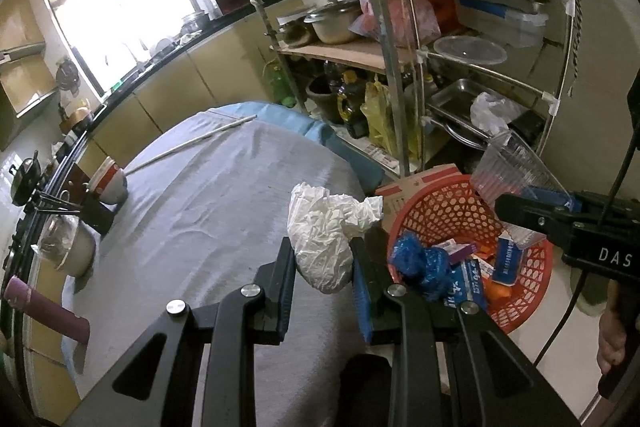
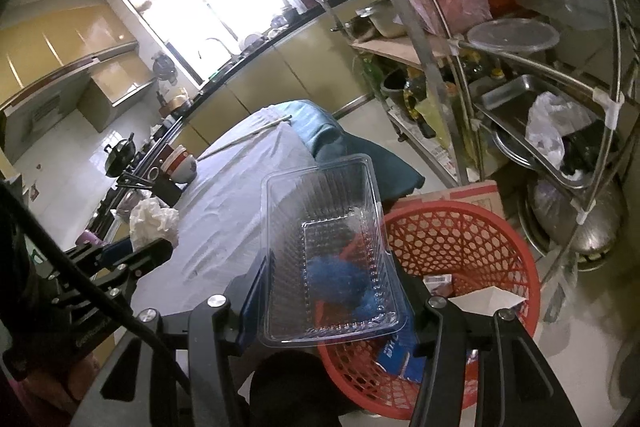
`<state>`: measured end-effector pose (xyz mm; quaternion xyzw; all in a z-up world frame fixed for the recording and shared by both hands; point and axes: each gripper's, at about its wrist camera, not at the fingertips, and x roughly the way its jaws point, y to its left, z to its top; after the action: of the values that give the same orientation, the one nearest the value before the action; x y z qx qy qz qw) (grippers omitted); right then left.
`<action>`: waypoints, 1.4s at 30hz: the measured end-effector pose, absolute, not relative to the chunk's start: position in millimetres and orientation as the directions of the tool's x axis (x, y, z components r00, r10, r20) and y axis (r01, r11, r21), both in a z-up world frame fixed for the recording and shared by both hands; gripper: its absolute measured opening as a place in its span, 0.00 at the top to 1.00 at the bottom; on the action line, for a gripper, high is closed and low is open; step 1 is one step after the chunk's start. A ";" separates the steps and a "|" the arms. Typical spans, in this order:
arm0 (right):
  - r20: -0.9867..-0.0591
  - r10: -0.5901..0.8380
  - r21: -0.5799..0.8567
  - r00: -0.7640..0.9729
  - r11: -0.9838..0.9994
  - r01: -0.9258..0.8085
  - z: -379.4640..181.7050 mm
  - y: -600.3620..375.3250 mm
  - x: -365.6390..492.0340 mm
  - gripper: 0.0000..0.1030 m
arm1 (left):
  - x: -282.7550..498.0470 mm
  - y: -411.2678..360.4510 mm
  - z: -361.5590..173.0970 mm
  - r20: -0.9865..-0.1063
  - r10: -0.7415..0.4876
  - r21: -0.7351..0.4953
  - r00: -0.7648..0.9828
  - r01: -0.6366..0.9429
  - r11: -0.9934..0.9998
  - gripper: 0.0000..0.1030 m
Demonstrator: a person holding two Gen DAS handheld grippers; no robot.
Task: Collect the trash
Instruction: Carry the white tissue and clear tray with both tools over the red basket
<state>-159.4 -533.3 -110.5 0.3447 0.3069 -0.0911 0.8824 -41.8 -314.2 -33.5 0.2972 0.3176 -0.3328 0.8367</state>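
My left gripper [image 1: 322, 259] is shut on a crumpled white tissue [image 1: 326, 235] and holds it above the grey-clothed table [image 1: 208, 211], just left of the red mesh basket [image 1: 436, 215]. My right gripper [image 2: 332, 291] is shut on a clear plastic clamshell tray [image 2: 328, 251] and holds it over the rim of the basket [image 2: 460, 239]. The basket holds blue crumpled plastic [image 1: 420, 263], small cartons and wrappers. In the left wrist view the right gripper [image 1: 536, 211] and the tray [image 1: 512, 171] hang above the basket. In the right wrist view the left gripper [image 2: 152, 247] shows with the tissue [image 2: 152, 219].
A metal rack [image 1: 472, 67] with pots, trays and bags stands behind the basket. A cardboard box [image 1: 416, 183] sits beside the basket. Bowls [image 1: 108, 179], a chopstick holder and a pot [image 1: 68, 247] stand at the table's left edge. A long stick [image 1: 192, 143] lies at its far end.
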 end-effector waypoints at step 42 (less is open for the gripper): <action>-0.680 0.046 0.585 0.732 0.635 0.504 -157.1 -568.5 -199.4 0.43 | -68.0 -363.0 -76.6 -0.816 -0.369 0.250 0.445 0.847 0.470 0.73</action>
<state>-199.4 -568.5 -157.1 0.4048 0.3398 -0.1368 0.8378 -68.0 -363.0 -76.6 0.3367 0.3546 -0.3893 0.7806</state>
